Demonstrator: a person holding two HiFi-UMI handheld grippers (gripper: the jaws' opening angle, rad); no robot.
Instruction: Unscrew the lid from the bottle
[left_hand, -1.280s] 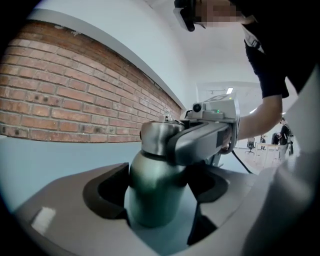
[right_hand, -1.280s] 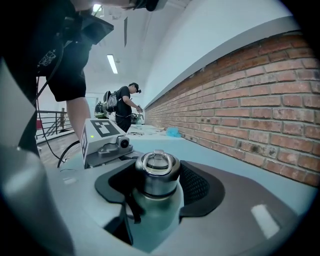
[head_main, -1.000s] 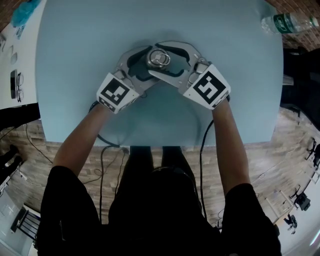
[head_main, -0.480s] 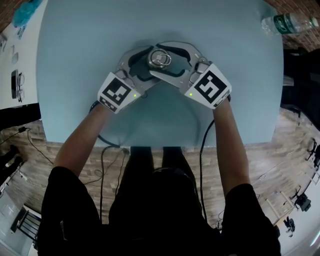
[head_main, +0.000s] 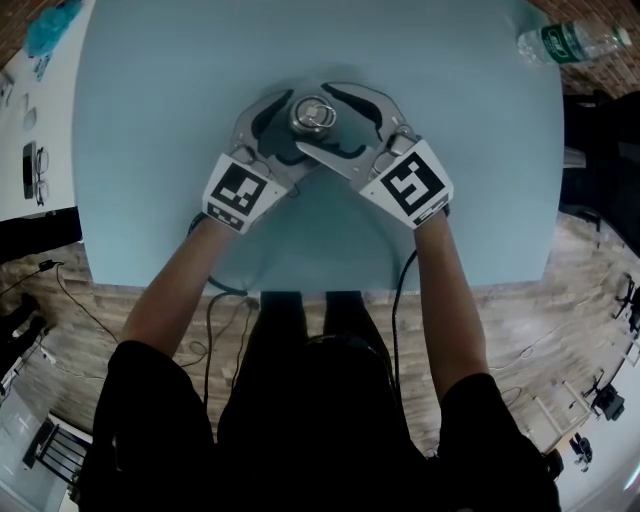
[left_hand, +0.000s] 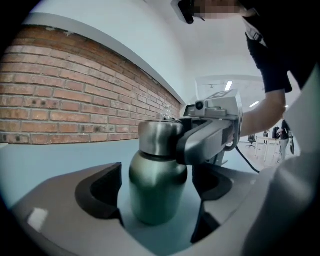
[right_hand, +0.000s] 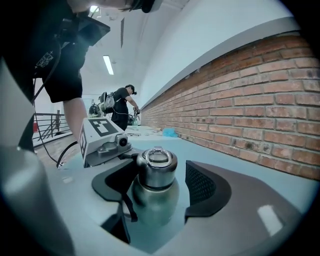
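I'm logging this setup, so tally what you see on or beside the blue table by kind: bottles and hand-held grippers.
Metal bottle: 1
Plastic bottle: 1
Hand-held grippers: 2, left and right, jaws just opened, metal bottle between them
Total: 4

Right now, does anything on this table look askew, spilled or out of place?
Nothing spilled. The steel bottle stands upright, lid on. Only a plastic bottle lies on its side at the far right corner of the table.
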